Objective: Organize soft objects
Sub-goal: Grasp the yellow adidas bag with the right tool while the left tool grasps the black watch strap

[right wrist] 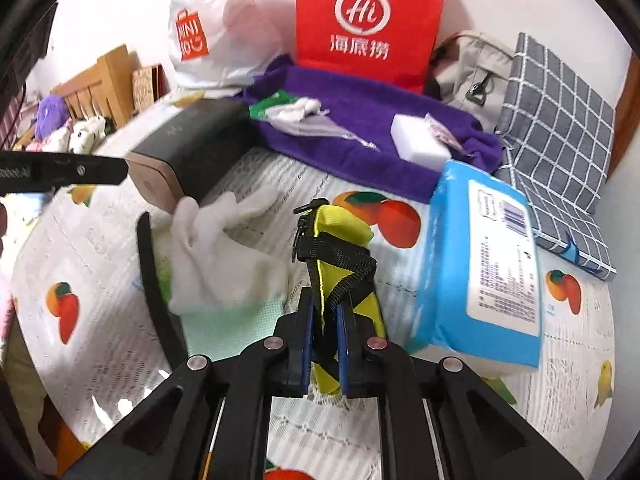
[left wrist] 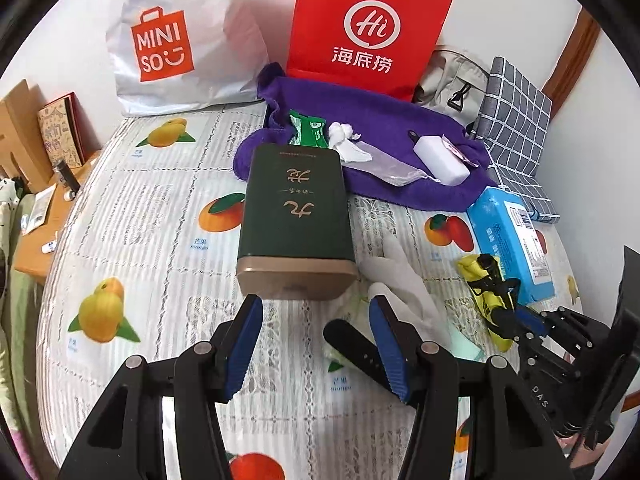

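While the right tongs (right wrist: 324,316) pinch the yellow pouch (right wrist: 340,224) near the bed's (left wrist: 160,216) right edge, left tongs (left wrist: 316,328) half-spread and empty before the green tin (left wrist: 294,216), white glove (right wrist: 224,256) between.

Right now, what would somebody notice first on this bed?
Probably the bright red paper bag standing at the back against the wall, with a purple towel spread below it. Up close, the right gripper is shut on a yellow pouch, beside a blue wipes pack.
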Motion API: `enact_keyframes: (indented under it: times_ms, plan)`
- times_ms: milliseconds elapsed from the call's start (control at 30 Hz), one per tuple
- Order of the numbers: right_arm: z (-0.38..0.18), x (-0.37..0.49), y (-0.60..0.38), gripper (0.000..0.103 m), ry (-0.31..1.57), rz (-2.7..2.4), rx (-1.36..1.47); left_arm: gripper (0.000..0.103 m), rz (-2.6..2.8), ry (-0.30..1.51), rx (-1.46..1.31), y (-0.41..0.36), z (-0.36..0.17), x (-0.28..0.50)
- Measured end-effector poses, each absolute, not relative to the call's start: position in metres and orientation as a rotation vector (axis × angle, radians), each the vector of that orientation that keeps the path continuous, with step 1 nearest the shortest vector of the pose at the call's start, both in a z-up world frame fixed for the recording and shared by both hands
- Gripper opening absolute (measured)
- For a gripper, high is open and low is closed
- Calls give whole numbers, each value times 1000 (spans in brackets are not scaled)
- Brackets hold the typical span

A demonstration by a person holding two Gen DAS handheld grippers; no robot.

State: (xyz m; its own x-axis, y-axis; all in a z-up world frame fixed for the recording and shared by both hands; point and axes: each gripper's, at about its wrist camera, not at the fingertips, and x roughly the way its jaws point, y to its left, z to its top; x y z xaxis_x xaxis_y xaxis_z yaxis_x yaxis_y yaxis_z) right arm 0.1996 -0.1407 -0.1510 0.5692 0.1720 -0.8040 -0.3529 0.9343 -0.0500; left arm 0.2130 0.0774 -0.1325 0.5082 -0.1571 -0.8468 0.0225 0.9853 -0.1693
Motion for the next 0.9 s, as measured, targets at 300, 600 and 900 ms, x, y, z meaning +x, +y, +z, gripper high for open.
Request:
enact_keyframes:
  times_ms: [300, 600, 900]
  plan:
    - [-118, 158, -157, 10, 834, 345, -127, 53, -90, 1046, -136, 66, -129, 184]
    - [-98, 122, -191, 10, 784, 334, -44, 53, -68, 1058, -103, 45, -126, 163]
    - [-93, 103, -223, 10, 764, 331, 38, 53, -50, 1062, -73, 23, -122, 151]
